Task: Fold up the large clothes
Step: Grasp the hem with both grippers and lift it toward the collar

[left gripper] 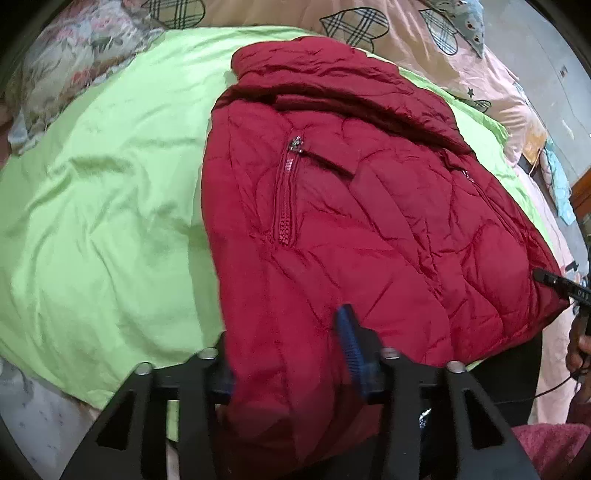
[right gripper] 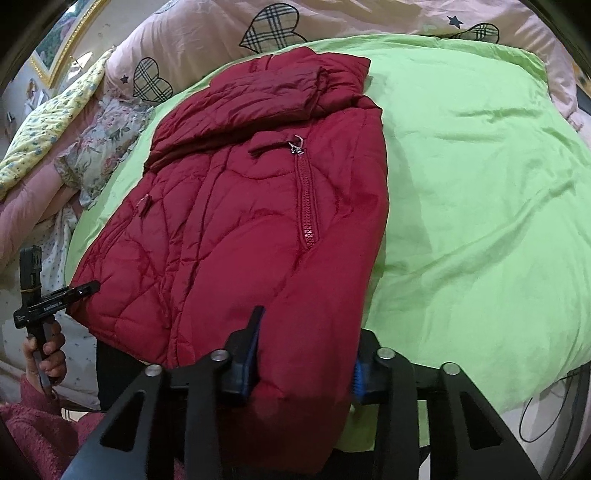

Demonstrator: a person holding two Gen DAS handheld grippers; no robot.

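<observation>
**A:** Red jacket point(left gripper: 332, 229) hem is right up against both cameras, bunched between the jaws. Left gripper point(left gripper: 291, 354) has its blue pads pinched on a fold of the hem, so it's gripping the jacket.

**B:** Same on the other side? Right gripper point(right gripper: 303, 354) looks clamped on the hem too, fabric bulging out below the pads.

**A:** Yep, both closed on the jacket. No earlier shot to compare.

**B:** Where's the jacket sitting?

**A:** Flat on the green sheet point(right gripper: 480, 184) on the bed, hem hanging over the near edge, collar towards the far edge by the pink heart quilt point(right gripper: 207, 33). Pocket zip point(right gripper: 306, 199) faces up.

**B:** Whose hand point(right gripper: 48, 354) is that at the left of the right view?

**A:** The person's, pink fuzzy sleeve point(right gripper: 33, 424), holding the left gripper's handle.
</observation>
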